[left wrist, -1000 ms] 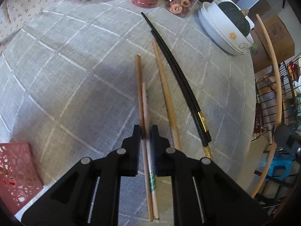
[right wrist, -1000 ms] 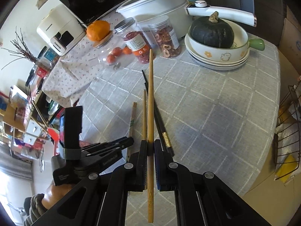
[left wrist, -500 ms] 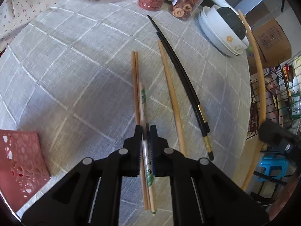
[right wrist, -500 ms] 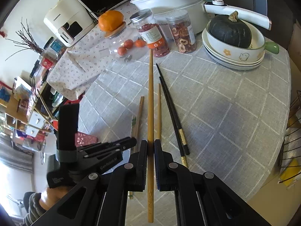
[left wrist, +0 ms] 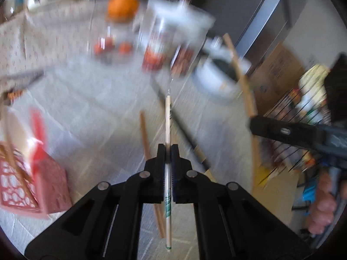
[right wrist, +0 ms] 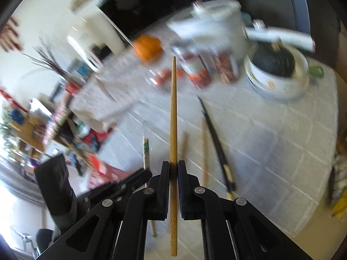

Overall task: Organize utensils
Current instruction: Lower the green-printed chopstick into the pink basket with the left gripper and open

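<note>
My left gripper [left wrist: 167, 148] is shut on a pale chopstick with a green-printed end [left wrist: 167, 121], held lifted off the grey checked tablecloth [left wrist: 97, 117]. My right gripper [right wrist: 173, 165] is shut on a bamboo chopstick [right wrist: 173, 108] and holds it in the air; it shows in the left wrist view [left wrist: 243, 82] too. On the cloth lie a brown chopstick [left wrist: 144, 136], a tan chopstick [right wrist: 203, 147] and a black pair with gold bands [right wrist: 216, 145]. A pink perforated basket [left wrist: 28, 184] stands at the left with sticks in it. Both views are blurred.
Jars of dried fruit [right wrist: 197, 69], an orange [right wrist: 148, 47], a white pot [right wrist: 216, 26] and a stack of bowls holding a dark squash [right wrist: 275, 65] stand at the far side. A wire rack [left wrist: 303, 117] stands beyond the table's right edge.
My left gripper has lifted the pale chopstick off the cloth and tilted up, leaving the brown one lying. The right gripper has risen a little with its bamboo chopstick.
</note>
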